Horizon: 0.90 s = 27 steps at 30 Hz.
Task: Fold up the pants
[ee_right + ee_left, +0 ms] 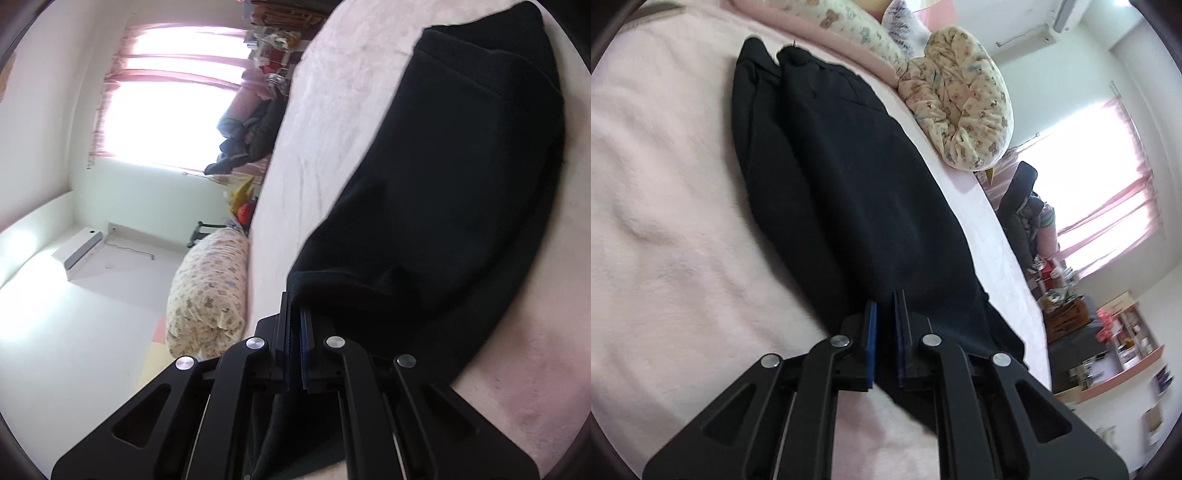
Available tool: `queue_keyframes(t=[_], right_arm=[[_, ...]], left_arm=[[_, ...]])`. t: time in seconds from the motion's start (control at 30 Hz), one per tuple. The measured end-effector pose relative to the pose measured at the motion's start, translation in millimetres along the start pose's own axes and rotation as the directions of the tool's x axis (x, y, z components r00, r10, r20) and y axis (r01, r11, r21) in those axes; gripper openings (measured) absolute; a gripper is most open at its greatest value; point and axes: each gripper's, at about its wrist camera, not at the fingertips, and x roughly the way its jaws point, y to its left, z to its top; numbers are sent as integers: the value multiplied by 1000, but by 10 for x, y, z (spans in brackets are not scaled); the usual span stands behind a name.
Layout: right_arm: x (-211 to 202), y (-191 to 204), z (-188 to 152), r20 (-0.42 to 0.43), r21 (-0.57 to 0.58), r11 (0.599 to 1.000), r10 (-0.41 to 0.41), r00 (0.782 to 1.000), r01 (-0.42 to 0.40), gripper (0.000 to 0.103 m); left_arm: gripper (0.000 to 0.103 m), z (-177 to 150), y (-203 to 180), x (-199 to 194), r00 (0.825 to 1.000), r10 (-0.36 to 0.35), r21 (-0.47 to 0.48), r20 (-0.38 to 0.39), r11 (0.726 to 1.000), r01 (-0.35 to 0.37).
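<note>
My left tool (885, 306) and right tool (295, 310) each pinch the pants (831, 177), already folded lengthwise ahead of me; cross folds remain.

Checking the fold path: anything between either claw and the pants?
Nothing visible. The left claw and the right claw are each already shut on an edge of the black pants, which lie on the pink blanket. The rolled floral quilt sits off to the side.

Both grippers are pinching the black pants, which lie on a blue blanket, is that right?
Only the colour is wrong: the blanket is pink, as the left wrist view shows. Both the left gripper and right gripper do pinch the black pants.
</note>
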Motion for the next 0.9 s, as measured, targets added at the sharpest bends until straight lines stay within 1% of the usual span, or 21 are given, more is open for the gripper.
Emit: queue_keyframes(t=[0.03,0.07,0.1,0.13,0.17,0.23,0.27,0.3,0.37,0.4,0.43,0.47,0.5,0.53,0.6,0.63,0.67,0.7,0.77,0.83,0.9], right_arm=[[51,13,-8,-7,-6,1000,-17,1000,17,4],[56,11,-6,-15,-14,999,-34,999,34,4],[66,14,3,-23,-20,999,-49,999,48,5],[77,14,6,-35,-26,998,-65,997,64,5],[79,5,3,-45,-24,996,-82,996,81,9],[86,-32,-9,-70,-6,995,-102,992,102,27],[97,-41,-14,-81,3,994,-108,991,109,28],[100,-54,-23,-87,8,994,-111,990,112,28],[115,-73,-43,-95,20,993,-111,989,113,28],[105,-90,-53,-95,24,993,-112,989,115,28],[108,-96,-56,-95,28,993,-111,989,114,28],[106,-108,-63,-93,30,993,-115,989,118,28],[103,-115,-72,-92,33,992,-117,989,120,29],[110,-115,-76,-92,33,992,-120,989,123,29],[110,-116,-86,-93,30,992,-120,988,123,29],[119,-109,-88,-95,27,992,-119,988,122,29],[123,-110,-92,-97,25,992,-118,988,121,29],[123,-114,-96,-99,23,992,-118,988,121,29],[147,-124,-104,-103,26,992,-119,988,122,29],[146,-140,-105,-106,31,992,-118,987,122,29],[139,-149,-105,-103,32,992,-120,987,124,29]], left_arm=[[15,-11,-8,-31,1000,13,12,14,1000,-13],[30,-12,7,-108,999,26,14,47,1000,-27],[53,2,43,-197,997,27,10,76,1000,-28],[63,36,114,-311,993,40,-3,109,999,-40],[75,79,130,-371,990,44,-14,132,999,-43],[77,269,176,-506,986,13,-30,164,1000,-8],[81,375,179,-513,988,0,-24,154,1000,4],[81,511,178,-499,992,-10,-21,123,1000,13],[82,781,178,-391,998,-59,-30,27,998,60],[82,908,181,-304,997,-72,-36,-36,997,71],[82,1032,189,-214,993,-70,-49,-91,997,65],[80,1191,221,-78,981,-95,-72,-171,994,84],[77,1276,240,-7,976,-83,-86,-202,994,67],[77,1338,266,43,973,-59,-91,-223,995,39],[77,1478,335,68,976,16,-82,-219,996,-34],[77,1543,320,83,974,48,-53,-222,997,-61],[76,1576,322,91,973,64,-36,-221,997,-74],[76,1603,339,108,971,75,-33,-225,996,-84],[75,1629,381,160,971,71,-48,-228,995,-84],[73,1660,404,251,967,85,-46,-241,994,-98],[67,1652,428,304,965,85,-42,-248,994,-99]])
